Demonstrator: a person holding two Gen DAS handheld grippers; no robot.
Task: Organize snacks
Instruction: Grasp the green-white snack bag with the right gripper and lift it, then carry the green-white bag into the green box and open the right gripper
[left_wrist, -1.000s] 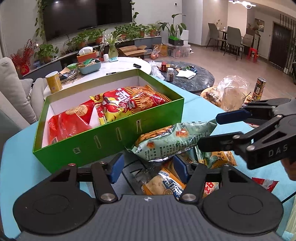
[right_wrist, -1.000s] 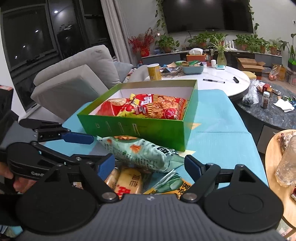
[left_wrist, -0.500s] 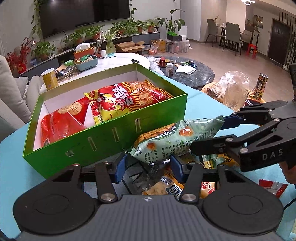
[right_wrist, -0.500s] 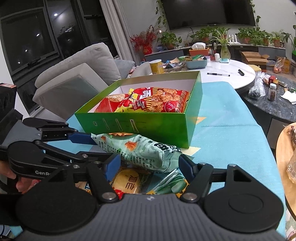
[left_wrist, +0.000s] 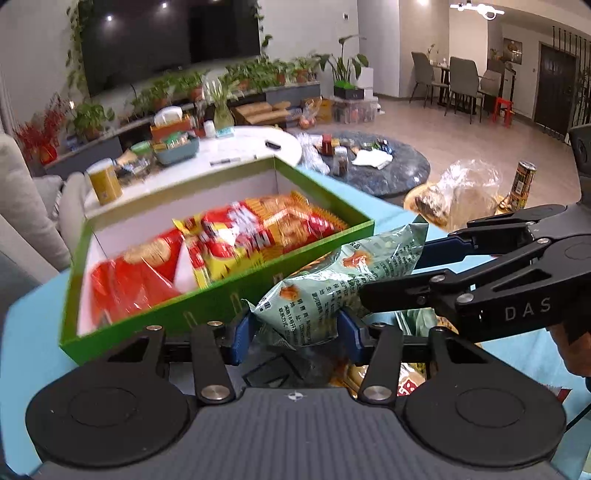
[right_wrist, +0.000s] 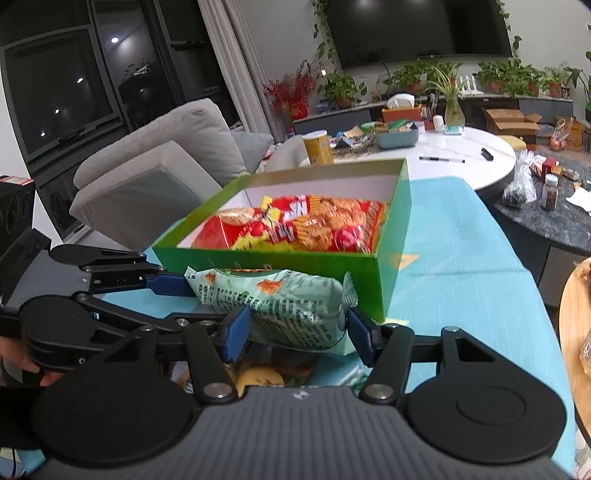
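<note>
A pale green snack bag (left_wrist: 332, 288) is held up off the table between both grippers, just in front of the green box (left_wrist: 207, 306). My left gripper (left_wrist: 295, 332) is shut on its left end. My right gripper (right_wrist: 295, 332) is shut on its right end; it also shows in the left wrist view (left_wrist: 391, 277). The box (right_wrist: 391, 266) holds red and yellow snack bags (left_wrist: 258, 236). More snack packets (right_wrist: 258, 376) lie on the blue table under the lifted bag, mostly hidden.
The blue table (right_wrist: 461, 266) stretches right of the box. A wooden side table with a plastic bag (left_wrist: 461, 192) and a can (left_wrist: 522, 181) stands at the right. A white round table (right_wrist: 443, 158) with clutter is behind the box. A grey sofa (right_wrist: 155, 173) is at the left.
Both grippers have closed on the pale green bag and lifted it off the pile, up to the height of the box's front wall.
</note>
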